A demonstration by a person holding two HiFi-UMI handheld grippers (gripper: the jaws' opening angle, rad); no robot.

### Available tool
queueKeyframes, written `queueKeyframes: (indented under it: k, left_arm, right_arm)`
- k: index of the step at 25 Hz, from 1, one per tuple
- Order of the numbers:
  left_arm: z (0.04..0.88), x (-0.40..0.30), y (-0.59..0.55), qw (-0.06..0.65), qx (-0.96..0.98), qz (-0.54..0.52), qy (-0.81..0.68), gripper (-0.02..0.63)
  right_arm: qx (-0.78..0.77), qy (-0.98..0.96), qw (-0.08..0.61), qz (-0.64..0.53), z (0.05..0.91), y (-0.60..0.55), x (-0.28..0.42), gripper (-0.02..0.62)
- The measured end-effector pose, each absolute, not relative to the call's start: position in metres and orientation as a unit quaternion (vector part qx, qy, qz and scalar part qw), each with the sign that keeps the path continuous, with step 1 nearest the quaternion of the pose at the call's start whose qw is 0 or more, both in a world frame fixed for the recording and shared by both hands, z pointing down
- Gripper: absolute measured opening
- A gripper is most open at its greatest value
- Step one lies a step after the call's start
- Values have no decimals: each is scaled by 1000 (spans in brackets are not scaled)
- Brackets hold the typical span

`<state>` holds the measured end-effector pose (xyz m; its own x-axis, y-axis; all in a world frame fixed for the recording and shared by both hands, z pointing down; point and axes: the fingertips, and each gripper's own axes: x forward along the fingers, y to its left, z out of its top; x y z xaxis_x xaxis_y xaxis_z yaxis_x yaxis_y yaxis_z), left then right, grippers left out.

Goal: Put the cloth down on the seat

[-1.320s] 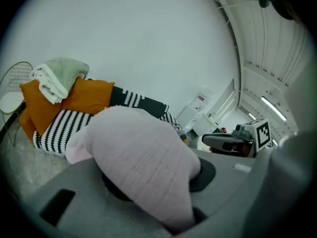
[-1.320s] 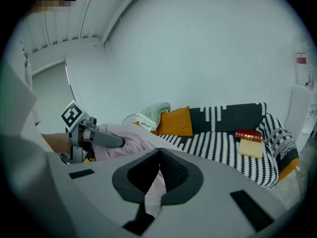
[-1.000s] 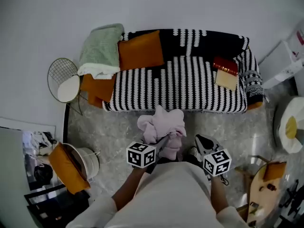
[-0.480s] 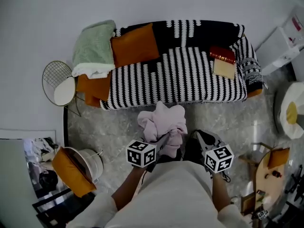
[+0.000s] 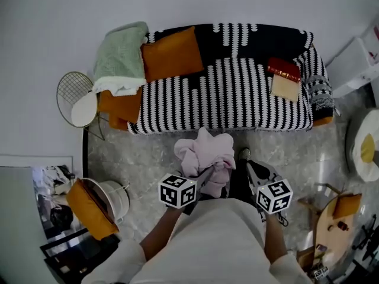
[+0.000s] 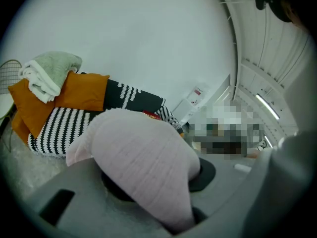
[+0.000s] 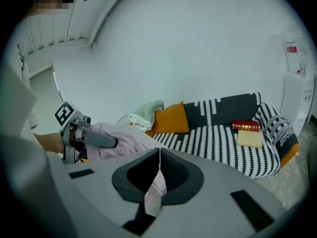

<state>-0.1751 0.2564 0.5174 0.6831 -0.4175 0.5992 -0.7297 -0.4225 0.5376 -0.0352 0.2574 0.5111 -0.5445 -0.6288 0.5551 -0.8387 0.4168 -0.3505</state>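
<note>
left gripper point(image 5: 207, 175): fingers point(image 6: 205, 175) clamped on a thick bunch of the pink cloth point(image 5: 204, 155), which bulges over them and hides most of the pads
right gripper point(image 7: 158, 152): fingers point(image 7: 181, 170) pressed together, with a thin strip of the same cloth pinched in the seam and hanging down between them
grip spacing: the two grippers are held side by side close to the person's body, left on the bulk of the cloth, right at its right edge
cloth: crumpled and lifted clear of the floor point(image 5: 142, 158), in the air just in front of the sofa's front edge; not yet on the seat
seat point(image 5: 237, 96): black-and-white striped cover; its middle lies bare
orange cushion point(image 5: 172, 53): leaning at the back left of the sofa
green blanket point(image 5: 121, 55): folded and heaped over the left armrest, with white fabric under it
red book point(image 5: 283, 70): on the right part of the seat, touching a cream book point(image 5: 284, 89) just in front of it
wire side table point(image 5: 80, 99): round, left of the sofa
white bucket point(image 5: 109, 197): on the floor at the person's left, with an orange cloth point(image 5: 86, 209) draped over its rim
</note>
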Motion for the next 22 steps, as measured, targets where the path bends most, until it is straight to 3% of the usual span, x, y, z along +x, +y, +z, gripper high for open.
queueKeyframes:
  k: [22]
  left_arm:
    - [480,-74,138,395,794,141,-441,163]
  right_arm:
    - [376,-868,159,283,485,129,75,10]
